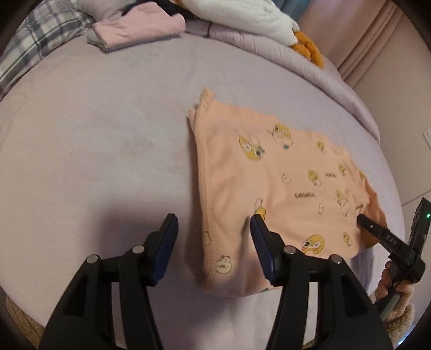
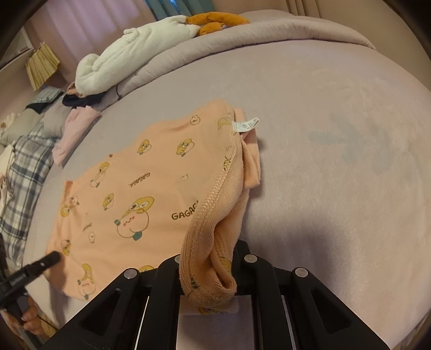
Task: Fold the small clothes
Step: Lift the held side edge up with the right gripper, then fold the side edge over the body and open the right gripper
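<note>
Lavender bedding [image 1: 107, 150] carries a peach cartoon-print garment [image 1: 282, 188] near its front edge, the left gripper [image 1: 214, 223] spread wide over the garment's hem, the right gripper [image 2: 207, 272] clamped on its ribbed band, with folded pink clothes [image 1: 140, 27] and a white plush [image 2: 129, 51] along the far edge.

A white plush [image 2: 126, 53] and an orange toy [image 2: 215, 21] lie on the rolled quilt [image 2: 269, 35]. A plaid pillow [image 1: 35, 51] sits near a straw fan [image 2: 41, 64].
</note>
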### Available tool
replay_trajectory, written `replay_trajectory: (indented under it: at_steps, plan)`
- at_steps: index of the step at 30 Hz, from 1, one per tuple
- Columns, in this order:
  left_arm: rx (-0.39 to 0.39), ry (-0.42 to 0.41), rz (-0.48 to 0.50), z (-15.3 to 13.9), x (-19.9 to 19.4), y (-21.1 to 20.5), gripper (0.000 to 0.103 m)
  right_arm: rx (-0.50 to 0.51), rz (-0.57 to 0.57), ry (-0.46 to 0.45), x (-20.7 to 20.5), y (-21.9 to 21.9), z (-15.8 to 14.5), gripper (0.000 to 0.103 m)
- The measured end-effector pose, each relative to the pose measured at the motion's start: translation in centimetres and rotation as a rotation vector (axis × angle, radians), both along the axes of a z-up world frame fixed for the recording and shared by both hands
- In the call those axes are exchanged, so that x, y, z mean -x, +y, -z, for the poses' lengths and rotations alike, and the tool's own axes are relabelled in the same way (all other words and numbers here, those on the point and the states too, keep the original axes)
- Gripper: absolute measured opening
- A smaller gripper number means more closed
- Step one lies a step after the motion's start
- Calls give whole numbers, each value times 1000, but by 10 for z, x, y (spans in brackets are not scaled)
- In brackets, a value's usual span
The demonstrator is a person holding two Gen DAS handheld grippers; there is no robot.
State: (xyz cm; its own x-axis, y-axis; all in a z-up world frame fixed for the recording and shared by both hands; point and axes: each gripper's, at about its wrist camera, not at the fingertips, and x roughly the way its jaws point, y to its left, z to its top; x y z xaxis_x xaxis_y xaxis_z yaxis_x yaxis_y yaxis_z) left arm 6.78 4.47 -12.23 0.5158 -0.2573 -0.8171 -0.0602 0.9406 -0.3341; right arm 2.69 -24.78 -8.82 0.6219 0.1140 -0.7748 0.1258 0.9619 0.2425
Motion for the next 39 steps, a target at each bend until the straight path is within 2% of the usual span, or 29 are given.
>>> replay_trajectory:
  at_steps: [5, 10, 19, 29, 39]
  plan:
    - [30, -31, -46, -15, 5, 10, 64, 115, -32, -47, -5, 19, -16, 11]
    - [55, -52, -75, -25, 10, 9, 66, 152, -73, -92, -8, 32, -30, 11]
    - [56, -70, -76, -29, 16, 15, 66, 209, -257, -155, -13, 86, -53, 11]
    - [68, -48, -90, -23, 17, 23, 67, 243, -435, -109, -10, 141, -31, 11]
    - [79, -30, -81, -19, 17, 23, 67, 261, -485, -12, -14, 152, 5, 11]
